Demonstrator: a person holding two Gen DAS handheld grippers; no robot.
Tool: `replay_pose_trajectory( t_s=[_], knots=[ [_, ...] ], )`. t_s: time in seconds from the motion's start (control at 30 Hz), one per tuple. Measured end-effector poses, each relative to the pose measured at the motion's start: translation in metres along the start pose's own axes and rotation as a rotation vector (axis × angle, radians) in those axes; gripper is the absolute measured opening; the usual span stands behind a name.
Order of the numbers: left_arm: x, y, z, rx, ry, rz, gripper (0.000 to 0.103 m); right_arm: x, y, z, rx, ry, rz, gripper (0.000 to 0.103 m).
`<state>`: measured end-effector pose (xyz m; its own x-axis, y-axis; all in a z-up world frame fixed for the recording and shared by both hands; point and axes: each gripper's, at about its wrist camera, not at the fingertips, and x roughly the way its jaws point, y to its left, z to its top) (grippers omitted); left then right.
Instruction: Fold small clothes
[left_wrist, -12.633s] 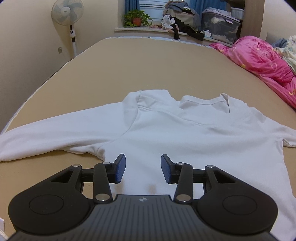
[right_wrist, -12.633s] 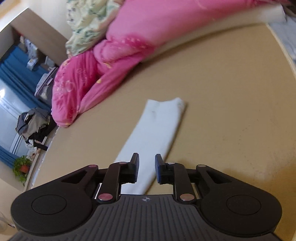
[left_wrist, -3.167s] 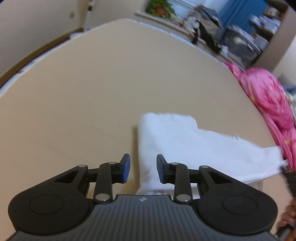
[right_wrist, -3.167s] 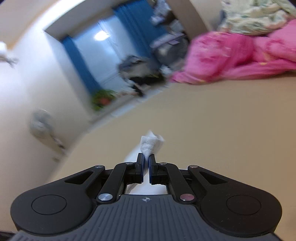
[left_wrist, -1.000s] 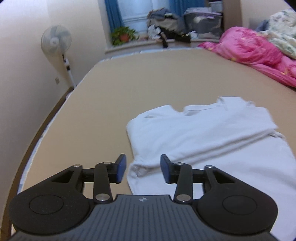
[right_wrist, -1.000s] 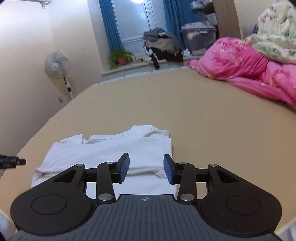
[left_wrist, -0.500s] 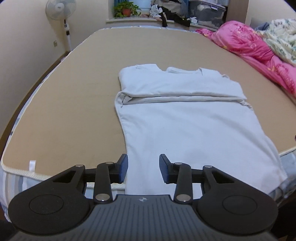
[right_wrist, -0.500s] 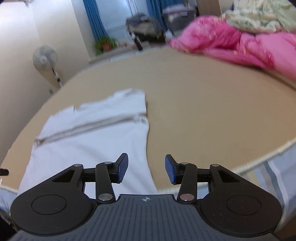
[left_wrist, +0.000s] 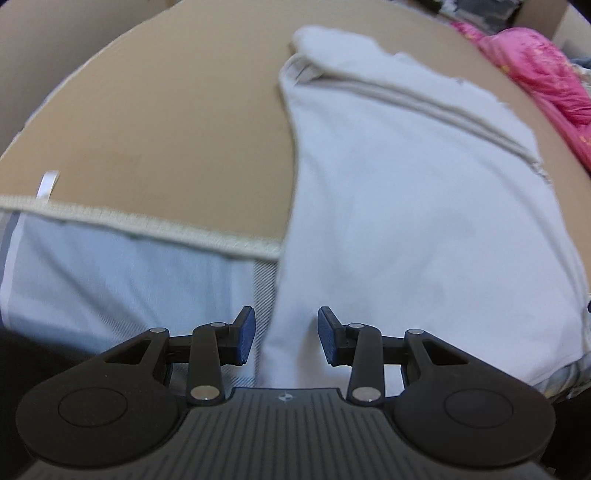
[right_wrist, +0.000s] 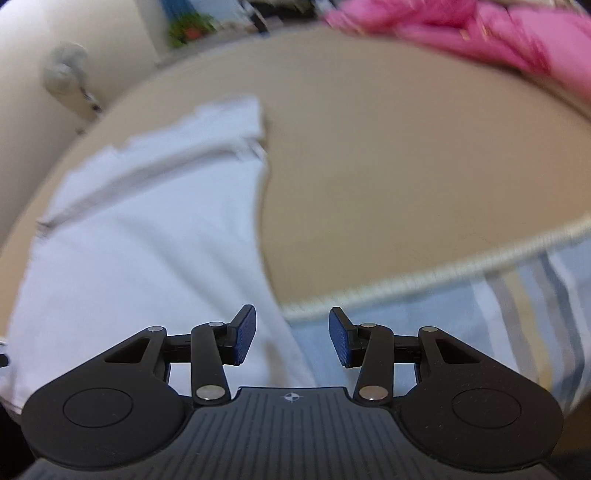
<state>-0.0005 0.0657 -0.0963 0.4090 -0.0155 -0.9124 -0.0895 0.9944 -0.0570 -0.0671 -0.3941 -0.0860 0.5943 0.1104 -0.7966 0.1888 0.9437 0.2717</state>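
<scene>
A white shirt (left_wrist: 406, 206) lies on the tan mattress (left_wrist: 166, 118), its sleeves folded in across the chest, its bottom hem hanging over the near edge. My left gripper (left_wrist: 284, 338) is open and points down at the shirt's lower left corner, with the cloth's edge below and between the fingers but not pinched. In the right wrist view the same shirt (right_wrist: 140, 243) fills the left half. My right gripper (right_wrist: 291, 338) is open over the shirt's lower right corner at the mattress edge, holding nothing.
The mattress has a corded cream edge (left_wrist: 147, 225) and a pale blue striped side panel (left_wrist: 110, 280). A pink quilt (left_wrist: 546, 70) is heaped at the far right, seen too in the right wrist view as a pink quilt (right_wrist: 498, 33). A standing fan (right_wrist: 66, 74) and a potted plant (right_wrist: 188, 29) are beyond the bed.
Both grippers have dropped and tipped downward toward the shirt's near hem at the mattress edge. The left jaws narrowed a little. The shirt itself has not moved.
</scene>
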Motion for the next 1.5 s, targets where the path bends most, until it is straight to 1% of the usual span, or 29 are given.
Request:
replay_pose_trajectory(
  t_s=[0.1, 0.17, 0.23, 0.3, 0.33, 0.37, 0.43, 0.47, 0.53, 0.6, 0.67, 0.73, 0.9, 0.97, 1.1, 1.17, 1.27, 1.37, 1.43, 1.5],
  knots=[
    [0.004, 0.009, -0.001, -0.019, 0.016, -0.005, 0.042, 0.008, 0.002, -0.003, -0.015, 0.043, 0.001, 0.046],
    [0.004, 0.007, -0.002, -0.016, 0.015, -0.001, 0.042, 0.013, 0.007, -0.006, -0.038, 0.069, 0.006, 0.046],
    [0.003, 0.002, -0.004, 0.003, 0.017, 0.005, 0.042, 0.014, 0.016, -0.008, -0.088, 0.073, -0.004, 0.048],
    [0.005, -0.005, -0.005, 0.019, 0.021, 0.005, 0.04, 0.014, 0.022, -0.009, -0.12, 0.073, -0.007, 0.047],
    [0.005, -0.006, -0.007, 0.025, 0.024, 0.004, 0.038, 0.014, 0.024, -0.01, -0.128, 0.072, -0.009, 0.044],
    [0.006, -0.008, -0.008, 0.03, 0.026, 0.007, 0.034, 0.014, 0.024, -0.01, -0.131, 0.071, -0.006, 0.043],
    [0.007, -0.009, -0.007, 0.03, 0.022, 0.01, 0.03, 0.013, 0.022, -0.01, -0.135, 0.072, 0.01, 0.029],
    [0.007, -0.008, -0.007, 0.025, 0.023, 0.008, 0.026, 0.013, 0.023, -0.009, -0.137, 0.073, 0.015, 0.025],
    [0.008, -0.006, -0.006, 0.01, 0.024, -0.004, 0.019, 0.013, 0.023, -0.01, -0.145, 0.074, 0.027, 0.012],
    [0.007, -0.007, -0.006, 0.007, 0.021, -0.015, 0.008, 0.012, 0.026, -0.01, -0.156, 0.069, 0.032, 0.009],
    [0.002, -0.008, -0.006, 0.007, 0.003, -0.023, 0.005, 0.009, 0.026, -0.009, -0.157, 0.055, 0.041, 0.007],
    [-0.007, -0.008, -0.004, 0.004, -0.027, -0.041, 0.005, -0.001, 0.024, -0.005, -0.136, 0.018, 0.082, 0.005],
    [-0.049, -0.01, 0.003, 0.02, -0.138, -0.117, 0.004, -0.049, 0.009, 0.014, -0.018, -0.137, 0.228, 0.005],
    [-0.072, -0.011, 0.006, 0.03, -0.183, -0.148, 0.004, -0.069, 0.004, 0.019, 0.017, -0.181, 0.274, 0.004],
    [-0.121, -0.011, 0.008, 0.046, -0.28, -0.213, 0.003, -0.112, -0.004, 0.024, 0.054, -0.26, 0.352, 0.004],
    [-0.149, -0.005, 0.006, 0.052, -0.324, -0.244, 0.003, -0.136, -0.003, 0.023, 0.042, -0.295, 0.386, 0.003],
    [-0.19, 0.011, -0.001, 0.034, -0.357, -0.314, 0.003, -0.178, -0.004, 0.017, 0.013, -0.346, 0.438, 0.003],
    [-0.225, 0.026, -0.012, 0.023, -0.383, -0.345, 0.003, -0.214, -0.014, 0.009, 0.022, -0.377, 0.476, 0.003],
    [-0.236, 0.037, -0.014, -0.005, -0.378, -0.368, 0.003, -0.226, -0.02, 0.005, 0.046, -0.383, 0.491, 0.003],
    [-0.238, 0.044, -0.01, -0.027, -0.368, -0.386, 0.003, -0.226, -0.025, 0.008, 0.06, -0.383, 0.488, 0.003]
  ],
)
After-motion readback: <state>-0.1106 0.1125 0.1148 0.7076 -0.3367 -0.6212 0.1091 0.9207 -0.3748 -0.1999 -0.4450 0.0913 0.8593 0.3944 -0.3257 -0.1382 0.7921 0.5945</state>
